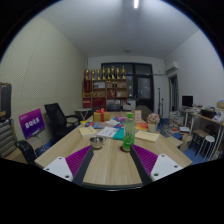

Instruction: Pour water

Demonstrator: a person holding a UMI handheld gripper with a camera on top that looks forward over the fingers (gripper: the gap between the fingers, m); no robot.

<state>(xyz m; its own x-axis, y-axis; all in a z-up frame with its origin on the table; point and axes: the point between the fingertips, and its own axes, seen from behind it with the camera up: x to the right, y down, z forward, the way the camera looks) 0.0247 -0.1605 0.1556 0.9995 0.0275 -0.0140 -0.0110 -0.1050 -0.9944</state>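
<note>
Claw (111,168) spread wide and empty above a wooden desk (110,160).
Green bottle (128,133) standing upright on the desk, well ahead of the pink-padded fingers (71,161) and a little right of centre between them. Small metal cup (97,142) just left of the bottle, apart from it. Papers and clutter farther back; red shelf (107,90) against the far wall; black chair (58,118) off left.
</note>
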